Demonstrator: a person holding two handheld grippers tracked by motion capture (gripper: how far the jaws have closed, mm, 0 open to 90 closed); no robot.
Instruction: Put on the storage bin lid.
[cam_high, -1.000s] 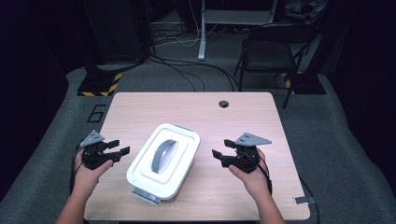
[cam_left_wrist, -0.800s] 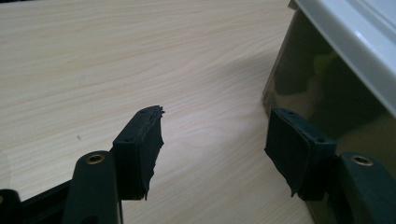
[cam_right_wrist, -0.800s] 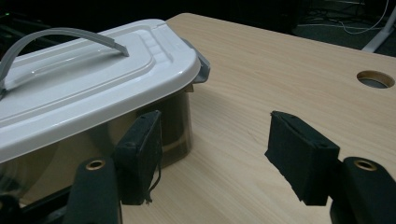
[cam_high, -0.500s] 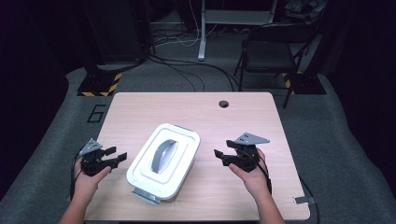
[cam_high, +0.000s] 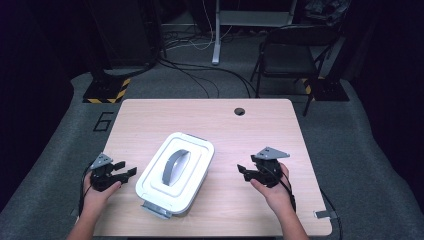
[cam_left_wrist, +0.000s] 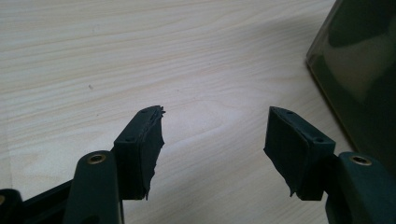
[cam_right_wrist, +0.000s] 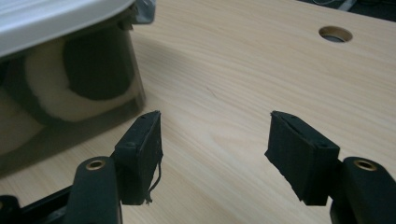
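1. Box (cam_high: 175, 173) sits near the middle of the table (cam_high: 260, 135), toward the person's edge, turned at an angle. White lid, grey handle (cam_high: 172, 166) along the top, a latch (cam_high: 156, 210) at the near end.
2. Left gripper (cam_high: 126, 170) is at the table's left edge, just beside the box, not touching it. Jaws spread, nothing between them. In the left gripper view there is bare wood between the pads and the box's dark see-through wall (cam_left_wrist: 359, 79) at the right.
3. Right gripper (cam_high: 243, 172) is over the table on the box's right, a short gap off. Jaws spread, empty.
4. Right gripper view: the box's wall (cam_right_wrist: 70, 93) is at the left, round dark and pale shapes visible through it, can't tell what they are. The table's cable hole (cam_right_wrist: 335, 33) is at the far right.
5. Each gripper is held in a hand; both point inward at the box.
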